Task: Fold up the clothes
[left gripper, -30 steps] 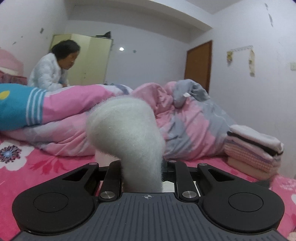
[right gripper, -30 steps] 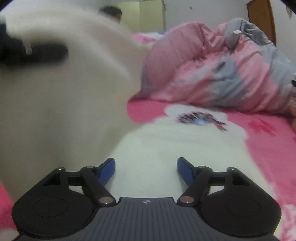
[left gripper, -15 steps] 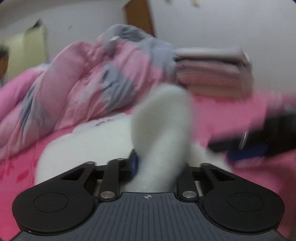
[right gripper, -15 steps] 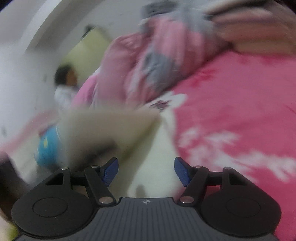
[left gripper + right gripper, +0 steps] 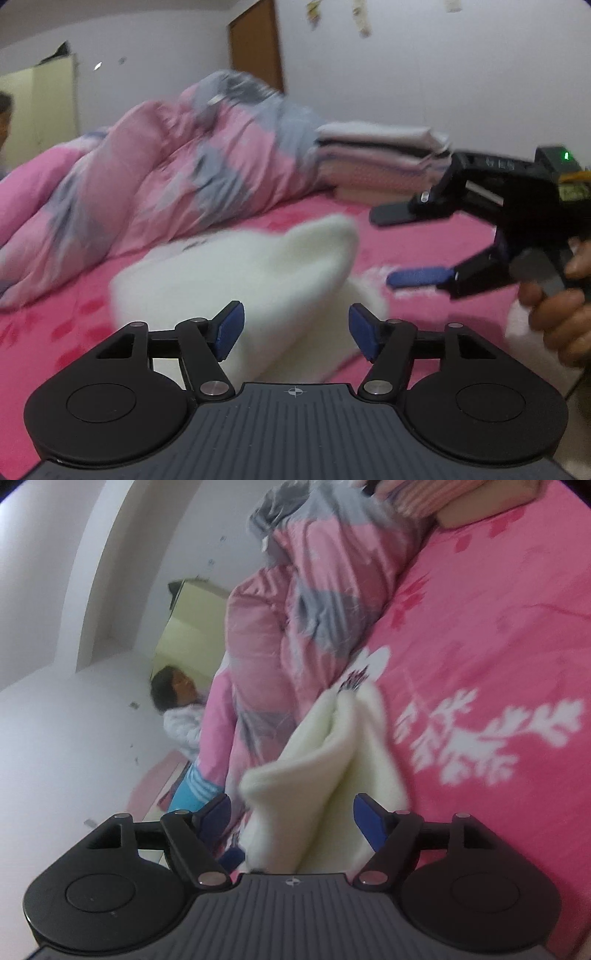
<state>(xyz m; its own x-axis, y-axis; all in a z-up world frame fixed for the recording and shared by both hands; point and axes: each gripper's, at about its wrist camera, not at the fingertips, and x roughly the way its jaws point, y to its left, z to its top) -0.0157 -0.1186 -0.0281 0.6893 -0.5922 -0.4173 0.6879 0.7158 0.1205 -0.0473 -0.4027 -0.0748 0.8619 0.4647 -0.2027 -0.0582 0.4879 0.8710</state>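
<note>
A white fleece garment (image 5: 240, 269) lies folded over in a thick roll on the pink floral bedsheet (image 5: 66, 325). My left gripper (image 5: 295, 330) hovers low over its near end. Its jaws are opening, the cloth lies between the blue pads, and they do not press it. The right gripper (image 5: 384, 247) comes in from the right, held by a hand (image 5: 554, 306), one finger above the other. In the right wrist view, rolled sideways, the right gripper (image 5: 293, 818) has its jaws opening too. A fold of the garment (image 5: 321, 768) rises between its pads, ungripped.
A bunched pink and grey duvet (image 5: 166, 177) fills the far side of the bed. A stack of folded clothes (image 5: 384, 147) sits against the wall behind. A person in a white jacket (image 5: 181, 716) is beyond the duvet, near a pale green wardrobe (image 5: 44, 103).
The left gripper, shut on the white garment a second ago, has opened and dropped lower, and the cloth has slumped onto the bed. The right gripper swung across and rolled onto its side.
</note>
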